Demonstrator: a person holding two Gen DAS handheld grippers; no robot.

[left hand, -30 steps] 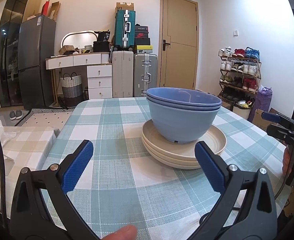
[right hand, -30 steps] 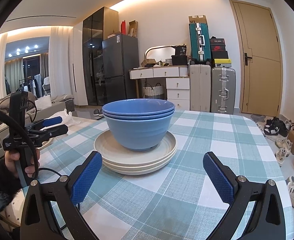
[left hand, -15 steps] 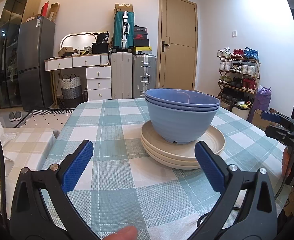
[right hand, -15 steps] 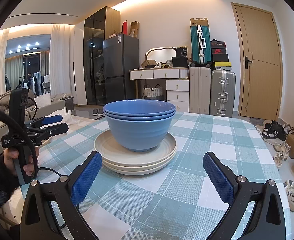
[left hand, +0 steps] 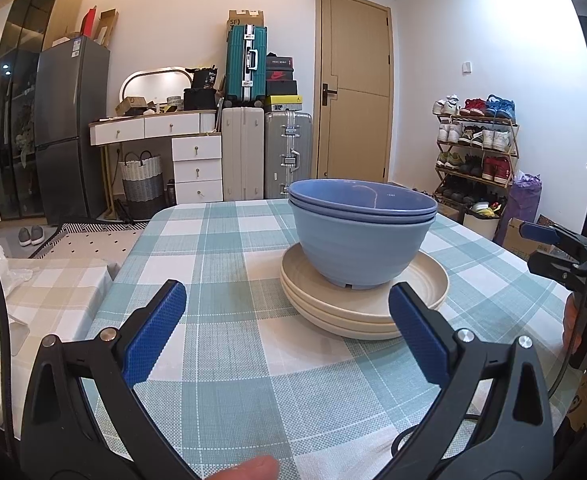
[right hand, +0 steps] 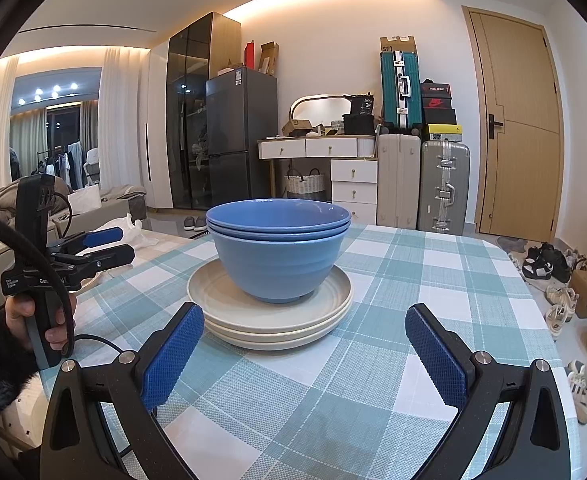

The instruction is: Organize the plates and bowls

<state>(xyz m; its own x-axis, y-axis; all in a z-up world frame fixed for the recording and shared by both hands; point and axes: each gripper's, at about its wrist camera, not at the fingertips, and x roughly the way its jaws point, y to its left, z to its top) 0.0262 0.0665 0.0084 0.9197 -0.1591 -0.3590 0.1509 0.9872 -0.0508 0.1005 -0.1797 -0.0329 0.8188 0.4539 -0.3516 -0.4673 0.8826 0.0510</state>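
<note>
The nested blue bowls [left hand: 361, 236] stood on a stack of cream plates [left hand: 363, 304] near the middle of the counter [left hand: 221, 248], which was covered with a checked cloth. Both tools were spread wide and held nothing: the left tool [left hand: 285, 328] faced the stack from one side, the right tool [right hand: 303, 350] from the other, each short of the plate rims and touching nothing. Judged from this layout, the stacking appeared complete or nearly so, and the step in hand was either a withdrawal or a fresh approach to the stack. If the stack was to be moved, the better grip would have been on the plate rims, with one tool at each opposite edge and both lifted level, because the bowls rested loose on the top plate and could slide on a tilt. If only the bowls were wanted, one tool should have pinched the rim wall of both bowls together while the other steadied the plates. The approach should have been low and slow to avoid nudging the stack across the cloth.
</note>
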